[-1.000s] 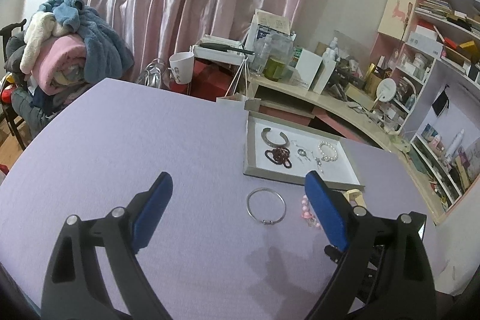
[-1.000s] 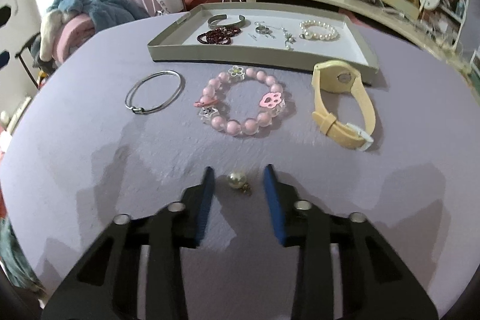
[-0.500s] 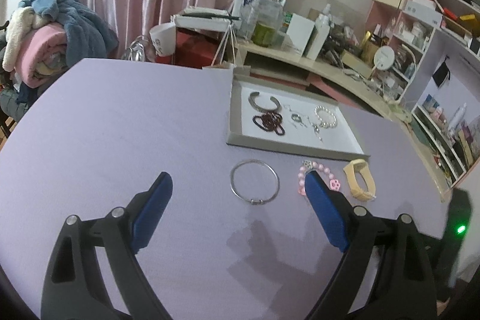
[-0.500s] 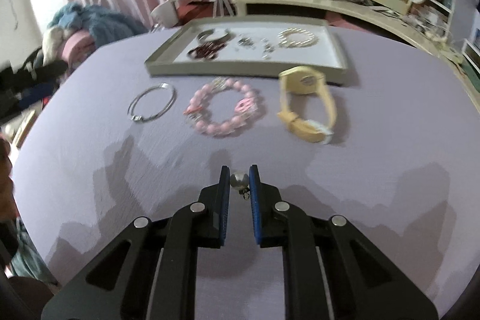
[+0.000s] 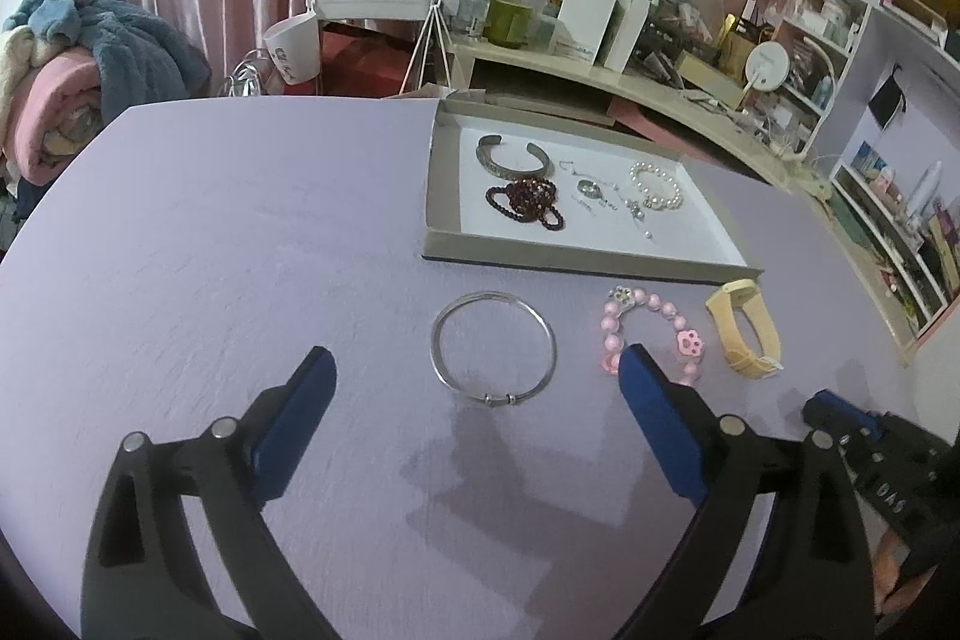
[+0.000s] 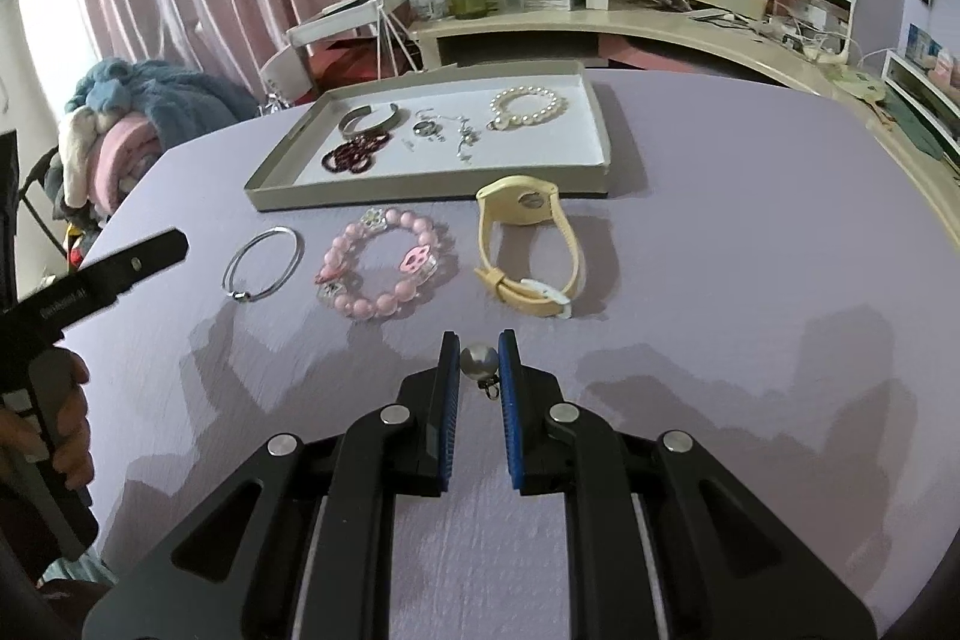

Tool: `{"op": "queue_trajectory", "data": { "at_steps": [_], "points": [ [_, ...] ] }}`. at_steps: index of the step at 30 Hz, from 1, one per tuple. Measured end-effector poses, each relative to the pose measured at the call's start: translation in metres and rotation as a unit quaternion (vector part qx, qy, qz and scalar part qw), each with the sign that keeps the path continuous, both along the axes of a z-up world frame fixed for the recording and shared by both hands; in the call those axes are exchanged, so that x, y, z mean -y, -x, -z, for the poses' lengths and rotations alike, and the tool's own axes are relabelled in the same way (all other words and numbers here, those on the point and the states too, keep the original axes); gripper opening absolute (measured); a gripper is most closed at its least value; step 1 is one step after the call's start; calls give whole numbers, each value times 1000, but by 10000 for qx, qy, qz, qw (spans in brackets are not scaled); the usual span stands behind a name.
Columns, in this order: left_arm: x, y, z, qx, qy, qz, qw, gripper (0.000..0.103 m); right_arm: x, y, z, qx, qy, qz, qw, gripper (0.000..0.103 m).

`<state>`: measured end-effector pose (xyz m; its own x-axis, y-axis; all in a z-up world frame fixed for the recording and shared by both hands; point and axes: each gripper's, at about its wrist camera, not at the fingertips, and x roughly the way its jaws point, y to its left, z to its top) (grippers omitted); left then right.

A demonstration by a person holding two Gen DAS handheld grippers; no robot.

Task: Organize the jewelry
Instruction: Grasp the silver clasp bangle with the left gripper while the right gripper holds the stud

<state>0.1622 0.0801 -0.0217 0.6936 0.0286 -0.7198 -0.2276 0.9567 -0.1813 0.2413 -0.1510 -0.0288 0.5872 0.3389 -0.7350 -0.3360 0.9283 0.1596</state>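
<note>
Soft, dim indoor light, faint overlapping shadows on the purple tabletop [image 5: 240, 220], strong fisheye bending, dark vignetted corners, fairly sharp focus.

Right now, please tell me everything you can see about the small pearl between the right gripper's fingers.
The pearl is a small round bead, silvery-white and glossy, with a tiny metal loop hanging under it. The right gripper is shut on it: both blue pads press its sides. It sits near the fingertips, above the purple tablecloth, in front of the pink bead bracelet.

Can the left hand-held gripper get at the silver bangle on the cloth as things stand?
Probably yes. The left hand-held gripper is wide open and empty, and the silver bangle lies flat just ahead between its fingers, with nothing on it. The pink bead bracelet sits close to one side, apart from the bangle.
</note>
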Motion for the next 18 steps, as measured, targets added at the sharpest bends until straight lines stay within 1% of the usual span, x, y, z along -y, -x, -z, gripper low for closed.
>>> {"op": "queue_trajectory", "data": {
  "at_steps": [11, 17, 18],
  "points": [
    [4, -26, 26, -354, -205, 123, 9991, 97, -2, -11, -5, 45, -64, 16, 10000, 14],
    [4, -48, 49, -760, -240, 127, 9967, 97, -4, -14, -4, 37, -69, 16, 10000, 14],
    [5, -51, 52, -804, -244, 127, 9964, 98, -4, -15, -4, 33, -75, 22, 10000, 14]
  ]
}}
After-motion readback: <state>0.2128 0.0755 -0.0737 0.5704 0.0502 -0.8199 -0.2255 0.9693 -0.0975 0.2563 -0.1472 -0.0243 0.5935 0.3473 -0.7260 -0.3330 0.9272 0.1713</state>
